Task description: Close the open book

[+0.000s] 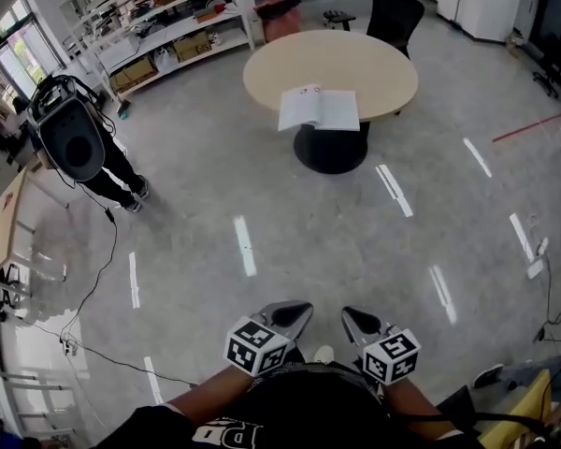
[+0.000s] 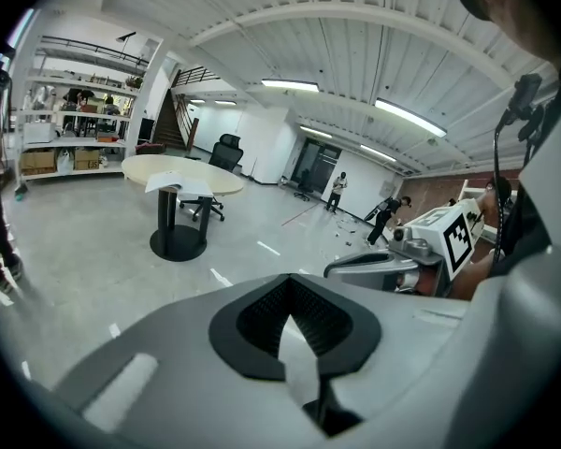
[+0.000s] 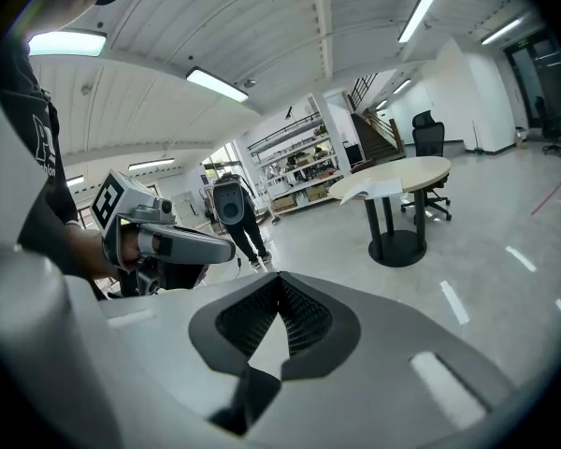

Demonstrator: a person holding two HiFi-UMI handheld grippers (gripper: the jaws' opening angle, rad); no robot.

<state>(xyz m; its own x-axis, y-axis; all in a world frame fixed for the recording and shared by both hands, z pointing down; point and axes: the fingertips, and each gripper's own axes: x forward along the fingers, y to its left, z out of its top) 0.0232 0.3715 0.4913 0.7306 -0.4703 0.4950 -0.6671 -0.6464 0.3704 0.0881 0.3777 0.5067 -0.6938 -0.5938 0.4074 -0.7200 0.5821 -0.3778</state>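
The book (image 1: 319, 108) is white and thin, and it lies open with its pages facing up. It rests flat on a round beige table (image 1: 355, 64) in the far part of the room. It is at the near edge of the tabletop, a little left of the middle, and its near side reaches slightly over the rim. The two halves spread to left and right of the fold

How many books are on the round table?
1. The open book lies at the table's edge nearest the camera, pages up. The whole tabletop shows, so none seems hidden.
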